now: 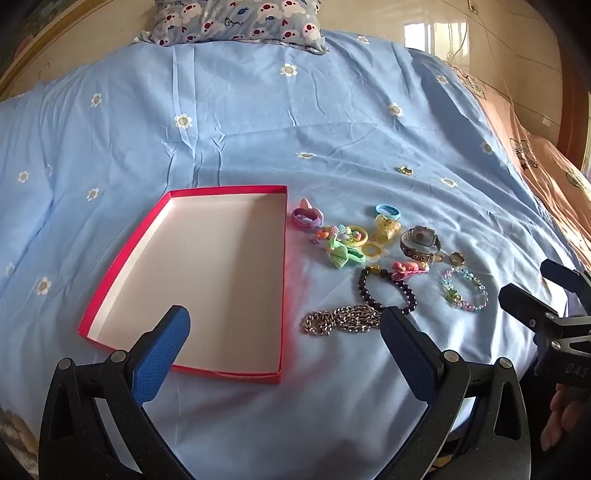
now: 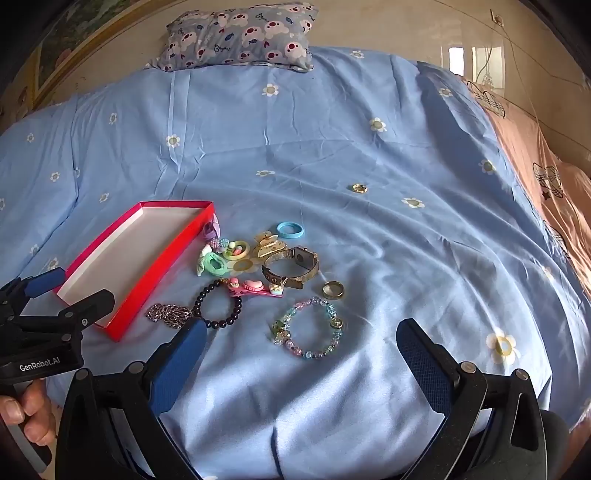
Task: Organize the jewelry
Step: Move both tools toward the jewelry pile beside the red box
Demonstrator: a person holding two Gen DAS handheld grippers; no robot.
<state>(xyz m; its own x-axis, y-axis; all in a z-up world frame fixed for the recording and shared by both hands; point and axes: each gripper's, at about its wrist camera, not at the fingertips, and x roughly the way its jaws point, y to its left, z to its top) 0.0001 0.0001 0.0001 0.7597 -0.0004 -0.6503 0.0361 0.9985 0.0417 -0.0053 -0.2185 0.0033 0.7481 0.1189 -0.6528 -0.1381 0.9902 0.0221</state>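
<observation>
An empty red tray with a white floor [image 1: 177, 273] lies on the blue bed [image 1: 258, 122]; it also shows in the right wrist view [image 2: 162, 254]. Right of it lies loose jewelry: a silver chain [image 1: 343, 319], a dark bead bracelet [image 1: 388, 291], a pastel bead bracelet [image 1: 465, 291] [image 2: 310, 328], a watch [image 1: 421, 240] [image 2: 291, 267], a pink clip [image 2: 255, 288], hair ties and rings. My left gripper [image 1: 284, 328] is open above the tray's near edge and the chain. My right gripper [image 2: 301, 339] is open over the pastel bracelet.
A small gold ring [image 2: 359, 188] lies apart, farther up the bed. A patterned pillow [image 2: 240, 33] sits at the headboard. An orange blanket [image 2: 546, 177] covers the bed's right edge. A blue hair tie [image 2: 290, 229] lies behind the pile.
</observation>
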